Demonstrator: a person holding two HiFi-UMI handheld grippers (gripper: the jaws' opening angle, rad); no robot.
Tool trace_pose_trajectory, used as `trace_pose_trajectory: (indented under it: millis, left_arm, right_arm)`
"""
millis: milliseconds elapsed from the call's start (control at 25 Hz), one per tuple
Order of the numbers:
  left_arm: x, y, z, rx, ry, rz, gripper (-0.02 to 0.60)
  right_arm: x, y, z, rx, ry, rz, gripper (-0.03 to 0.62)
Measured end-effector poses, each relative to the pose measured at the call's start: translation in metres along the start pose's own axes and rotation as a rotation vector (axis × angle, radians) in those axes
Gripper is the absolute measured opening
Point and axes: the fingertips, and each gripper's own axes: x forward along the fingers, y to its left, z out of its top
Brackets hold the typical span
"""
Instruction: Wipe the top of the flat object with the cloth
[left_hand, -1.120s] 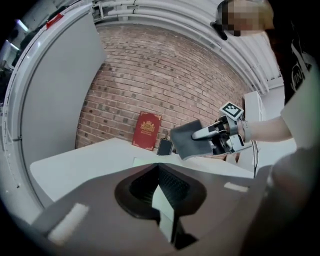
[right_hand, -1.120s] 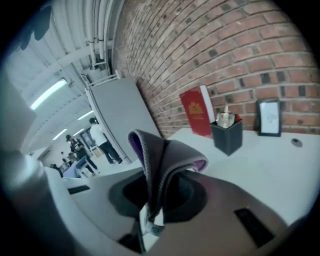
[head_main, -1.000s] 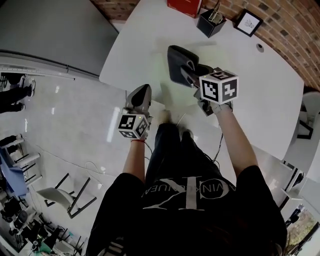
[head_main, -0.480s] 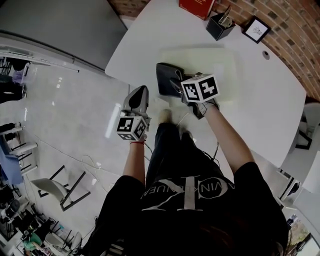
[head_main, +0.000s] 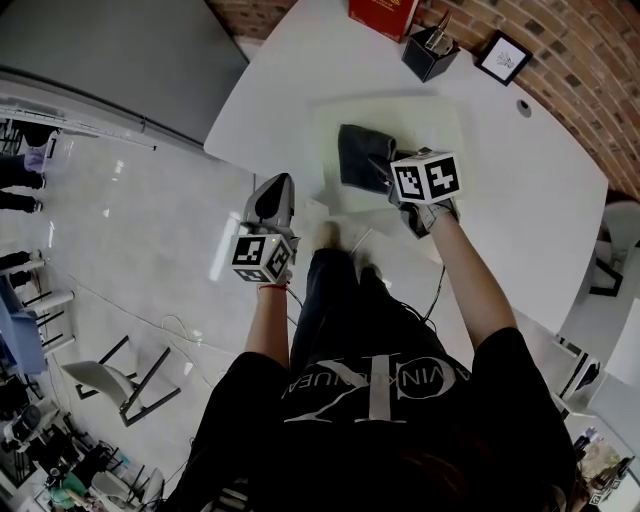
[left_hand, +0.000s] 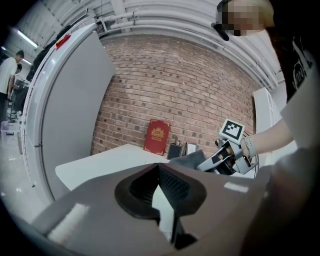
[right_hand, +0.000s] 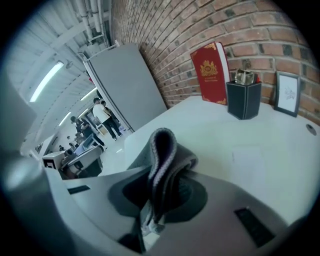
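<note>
A pale flat board (head_main: 432, 122) lies on the white table (head_main: 530, 190). On its near left part rests a dark grey cloth (head_main: 357, 152), and my right gripper (head_main: 380, 166) is shut on it. In the right gripper view the folded cloth (right_hand: 163, 149) stands up between the jaws of that gripper (right_hand: 154, 202). My left gripper (head_main: 279, 188) hangs off the table's near left edge, above the floor, shut on nothing. The left gripper view shows its pads (left_hand: 172, 186) together, with the cloth (left_hand: 189, 158) and the right gripper (left_hand: 219, 159) beyond.
At the table's far edge, against the brick wall, stand a red book (head_main: 378, 14), a black pen holder (head_main: 426, 52) and a small framed picture (head_main: 499, 58). A grey panel (head_main: 110, 70) and chairs (head_main: 130, 385) stand on the floor at the left.
The right gripper dragged the cloth toward the board's near left edge, then a little back to the right. The left gripper has stayed where it was.
</note>
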Motion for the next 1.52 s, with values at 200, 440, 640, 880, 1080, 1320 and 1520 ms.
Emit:
trace_pose_trajectory:
  millis: [200, 440, 640, 880, 1080, 1320, 1520]
  left_arm:
    - [0.01, -0.012, -0.001, 0.006, 0.008, -0.023, 0.012]
    - [0.025, -0.029, -0.002, 0.008, 0.013, -0.055, 0.012]
    - [0.033, -0.044, -0.003, 0.012, 0.016, -0.081, 0.012]
    - [0.034, -0.051, -0.005, 0.015, 0.021, -0.084, 0.012]
    - [0.032, -0.049, -0.009, 0.014, 0.024, -0.071, 0.012]
    - [0.029, -0.047, -0.007, 0.01, 0.021, -0.055, 0.012]
    - [0.024, -0.043, -0.006, 0.01, 0.017, -0.04, 0.012]
  right_arm:
    - [-0.026, -0.038, -0.009, 0.029, -0.007, -0.067, 0.06]
    - [-0.058, -0.08, -0.019, 0.049, -0.011, -0.145, 0.06]
    - [-0.083, -0.11, -0.028, 0.084, -0.023, -0.203, 0.06]
    - [-0.106, -0.14, -0.038, 0.117, -0.033, -0.26, 0.06]
    - [-0.12, -0.156, -0.044, 0.134, -0.042, -0.298, 0.06]
    - [-0.147, -0.173, -0.045, 0.075, -0.049, -0.438, 0.06]
    - [-0.181, -0.166, -0.024, -0.08, -0.095, -0.581, 0.06]
